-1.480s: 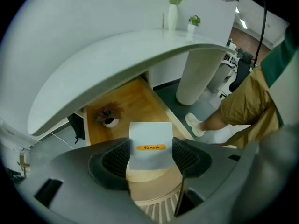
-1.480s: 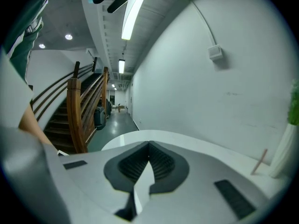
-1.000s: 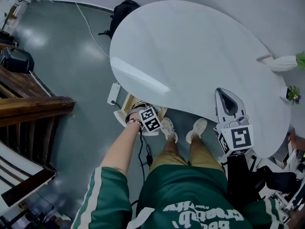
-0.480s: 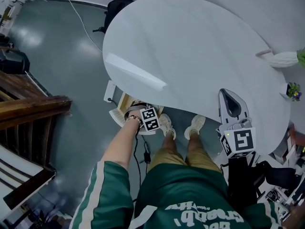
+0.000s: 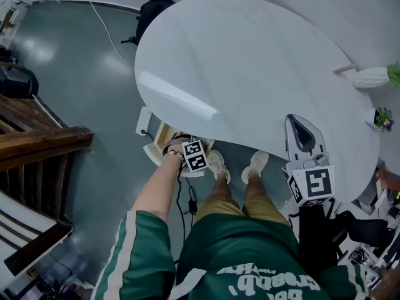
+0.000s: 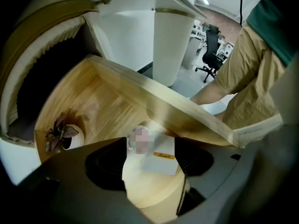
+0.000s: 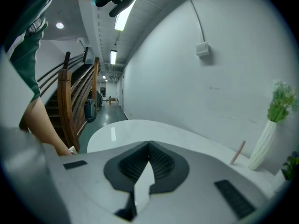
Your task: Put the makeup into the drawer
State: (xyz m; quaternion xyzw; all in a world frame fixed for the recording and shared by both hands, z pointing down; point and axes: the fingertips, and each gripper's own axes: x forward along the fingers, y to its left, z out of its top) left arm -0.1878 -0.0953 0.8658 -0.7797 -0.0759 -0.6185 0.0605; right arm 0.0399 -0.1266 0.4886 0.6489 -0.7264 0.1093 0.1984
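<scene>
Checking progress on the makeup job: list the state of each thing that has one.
Drawer: pulled open.
Makeup package: lying inside the drawer, between the left jaws.
Left gripper: jaws have just been opening, wide apart round the package.
Right gripper: shut, empty.
Potted plant: standing in the drawer.

An open-plan office interior. Black swivel chairs stood in the background (seen past the person's leg). Strip lights ran along a high ceiling. A wooden staircase rose from a polished grey floor near a large white oval bench.
</scene>
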